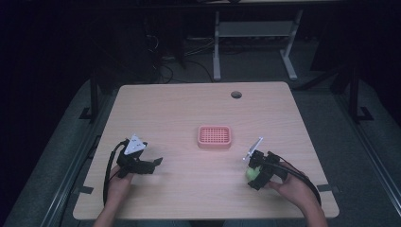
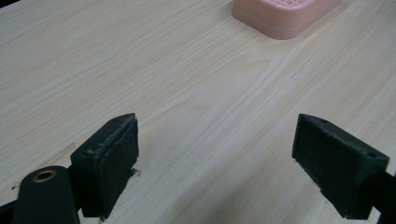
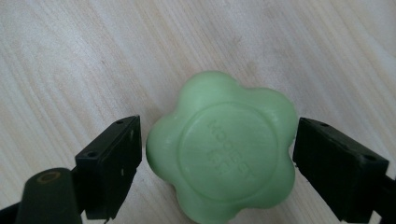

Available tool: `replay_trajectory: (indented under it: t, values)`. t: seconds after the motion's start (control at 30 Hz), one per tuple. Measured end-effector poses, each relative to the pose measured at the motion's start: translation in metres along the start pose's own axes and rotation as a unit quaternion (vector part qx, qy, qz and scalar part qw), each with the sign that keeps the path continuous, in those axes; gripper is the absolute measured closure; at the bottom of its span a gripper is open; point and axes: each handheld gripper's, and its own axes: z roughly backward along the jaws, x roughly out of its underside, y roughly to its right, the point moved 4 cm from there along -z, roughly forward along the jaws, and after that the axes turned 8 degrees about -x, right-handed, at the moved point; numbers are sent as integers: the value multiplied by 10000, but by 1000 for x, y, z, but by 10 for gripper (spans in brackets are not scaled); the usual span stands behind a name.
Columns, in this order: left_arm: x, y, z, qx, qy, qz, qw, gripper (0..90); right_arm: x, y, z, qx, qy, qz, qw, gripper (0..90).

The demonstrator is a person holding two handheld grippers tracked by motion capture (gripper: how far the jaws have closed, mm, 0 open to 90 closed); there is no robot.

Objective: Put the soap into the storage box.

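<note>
A green flower-shaped soap (image 3: pixel 224 149) lies flat on the wooden table (image 1: pixel 189 109), seen also as a green patch (image 1: pixel 251 173) near the front right. My right gripper (image 3: pixel 217 156) is open, one jaw on each side of the soap, with small gaps to it. A pink slotted soap dish (image 1: pixel 214 136) stands at the table's middle. My left gripper (image 2: pixel 215 158) is open over bare wood at the front left, the pink dish (image 2: pixel 285 16) ahead of it at the top of its view.
A round cable hole (image 1: pixel 236 94) sits near the table's far edge. Beyond the table are a dark floor, cables and the white legs of another desk (image 1: pixel 217 47).
</note>
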Motion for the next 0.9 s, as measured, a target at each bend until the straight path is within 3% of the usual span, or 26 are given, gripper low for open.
replay_trajectory:
  t: [0.9]
  values:
    - [0, 0, 0, 0, 3, -2, 10000, 144, -3, 1, -7, 9, -199, 22, 9998, 248]
